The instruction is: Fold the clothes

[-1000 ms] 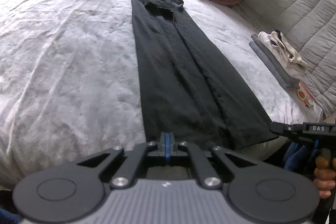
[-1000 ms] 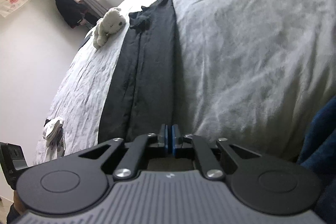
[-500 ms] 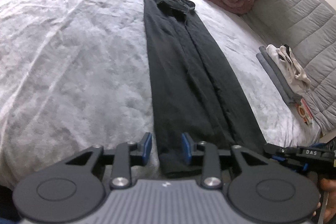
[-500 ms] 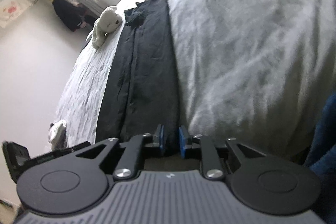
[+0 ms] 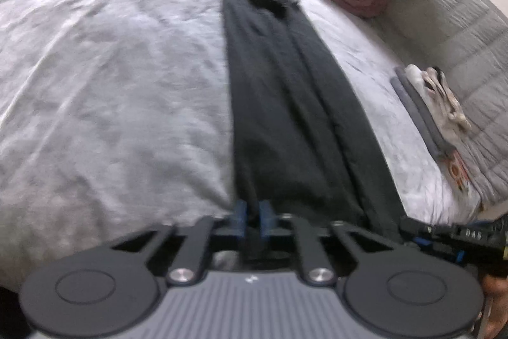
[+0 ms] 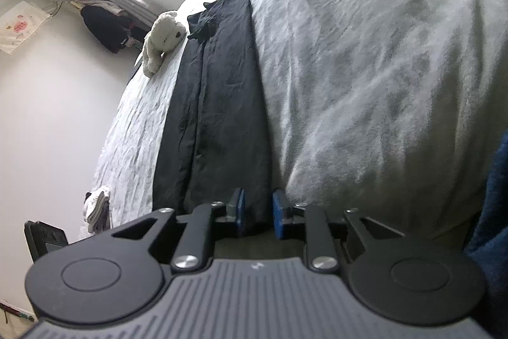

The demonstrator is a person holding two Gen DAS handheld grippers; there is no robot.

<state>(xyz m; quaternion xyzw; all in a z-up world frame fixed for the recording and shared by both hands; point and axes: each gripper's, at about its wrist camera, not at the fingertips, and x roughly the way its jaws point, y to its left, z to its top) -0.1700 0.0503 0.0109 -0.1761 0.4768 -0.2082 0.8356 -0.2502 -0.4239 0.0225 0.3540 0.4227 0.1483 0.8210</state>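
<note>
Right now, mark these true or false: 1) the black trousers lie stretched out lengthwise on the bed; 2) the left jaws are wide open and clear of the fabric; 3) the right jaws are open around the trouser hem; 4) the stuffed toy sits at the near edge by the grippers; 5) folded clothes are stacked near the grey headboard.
1) True: the black trousers lie flat along the bed.
2) False: the left gripper is shut on the hem.
3) True: the right gripper straddles the hem, open.
4) False: the stuffed toy lies at the far end.
5) True: folded clothes sit beside the headboard.
</note>
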